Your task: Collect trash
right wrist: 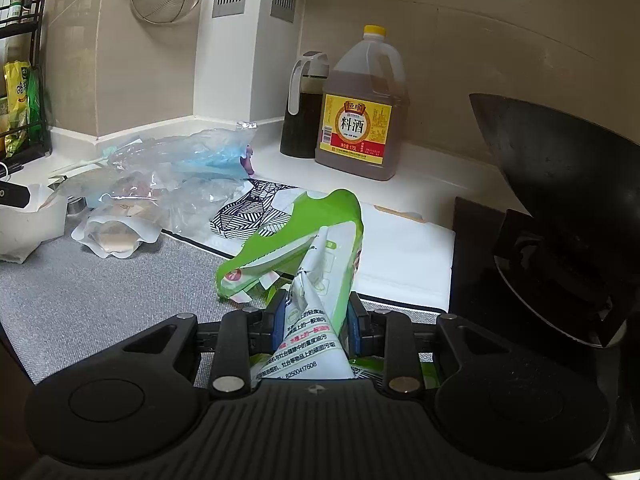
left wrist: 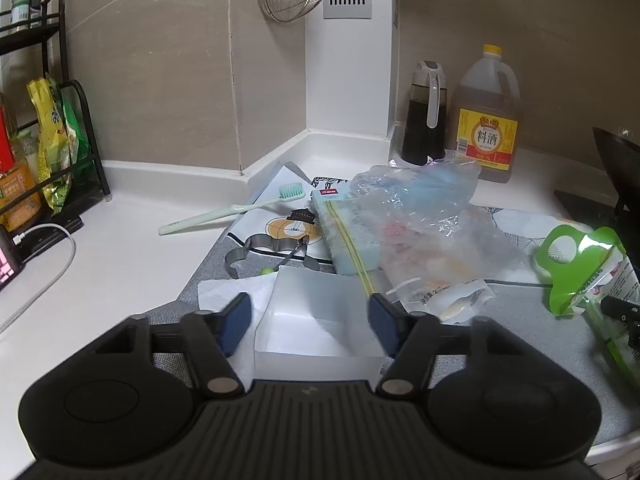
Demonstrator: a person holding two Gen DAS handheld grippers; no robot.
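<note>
My left gripper stands open over the grey mat with a white open box between its blue pads; the left pad is clear of the box wall, the right pad is close to its edge. My right gripper is shut on a crumpled green and white package, held above the mat; it also shows in the left wrist view as the green package at the right. Crumpled clear plastic bags lie behind the box, with a small printed pouch in front of them.
A mint toothbrush, a metal cutter and a white tissue lie near the box. A cooking wine jug and dark sauce bottle stand at the back wall. A black wok fills the right; a spice rack stands left.
</note>
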